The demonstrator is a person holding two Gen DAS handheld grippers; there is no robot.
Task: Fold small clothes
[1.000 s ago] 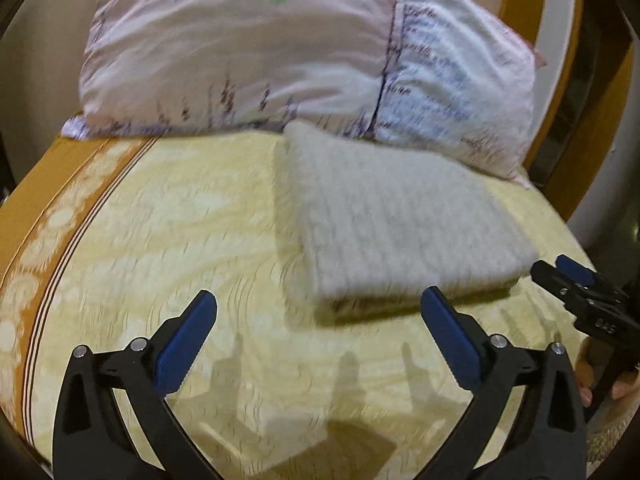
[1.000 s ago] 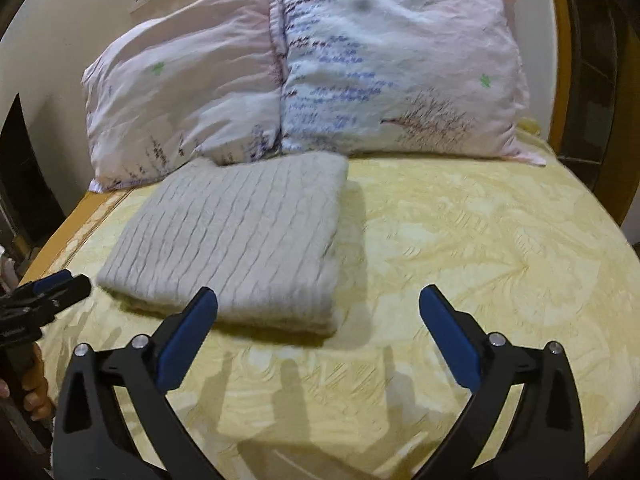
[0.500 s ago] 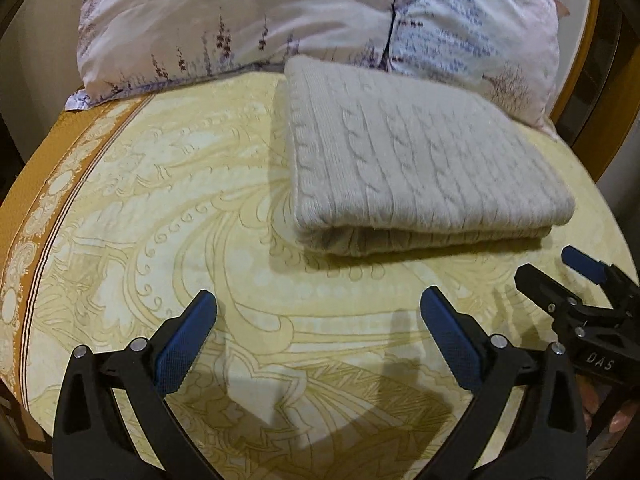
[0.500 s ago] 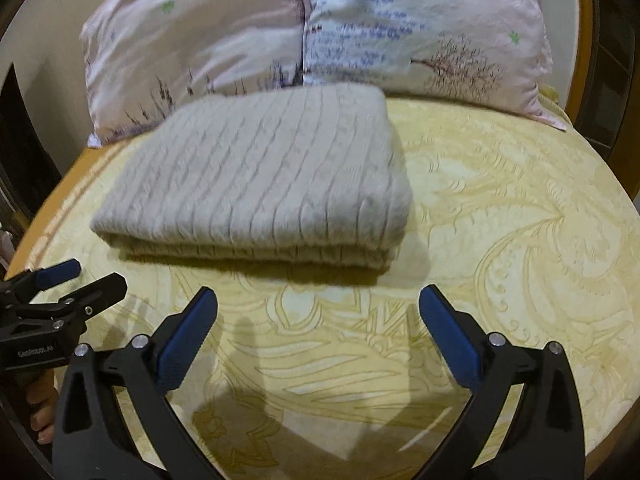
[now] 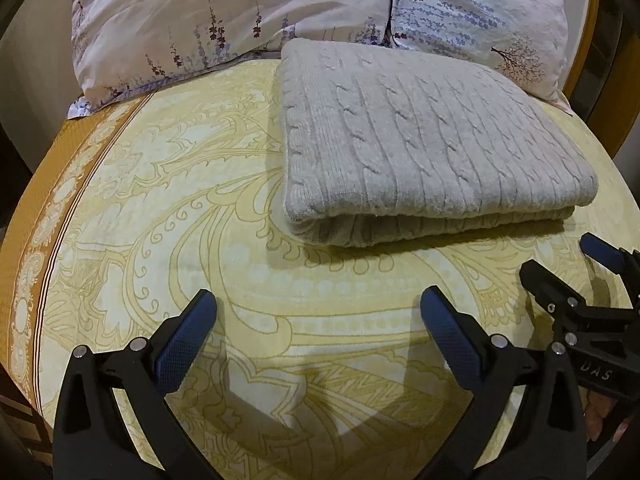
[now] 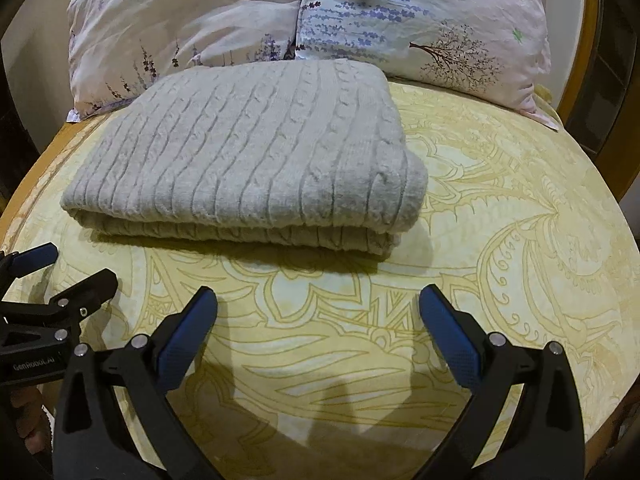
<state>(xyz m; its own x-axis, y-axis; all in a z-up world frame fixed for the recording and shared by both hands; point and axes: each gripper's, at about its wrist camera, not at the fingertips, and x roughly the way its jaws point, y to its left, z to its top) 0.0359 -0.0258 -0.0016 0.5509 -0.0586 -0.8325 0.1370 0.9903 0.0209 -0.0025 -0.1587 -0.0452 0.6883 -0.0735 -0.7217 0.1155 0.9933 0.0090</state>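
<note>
A grey cable-knit sweater (image 5: 424, 140) lies folded in a flat rectangle on the yellow patterned bedsheet (image 5: 168, 216); it also shows in the right wrist view (image 6: 256, 160). My left gripper (image 5: 318, 316) is open and empty, just in front of the sweater's near left corner. My right gripper (image 6: 318, 316) is open and empty, in front of the sweater's near right part. Each gripper shows in the other's view, the right one (image 5: 568, 268) and the left one (image 6: 68, 276), both apart from the sweater.
Two floral pillows (image 5: 224, 12) (image 6: 420, 12) lean at the head of the bed behind the sweater. A brown border band (image 5: 36, 200) runs along the bed's left edge. A wooden frame (image 6: 576, 80) stands at the right.
Both grippers have moved closer to the sweater and lower over the bed. The sweater has not changed shape.
</note>
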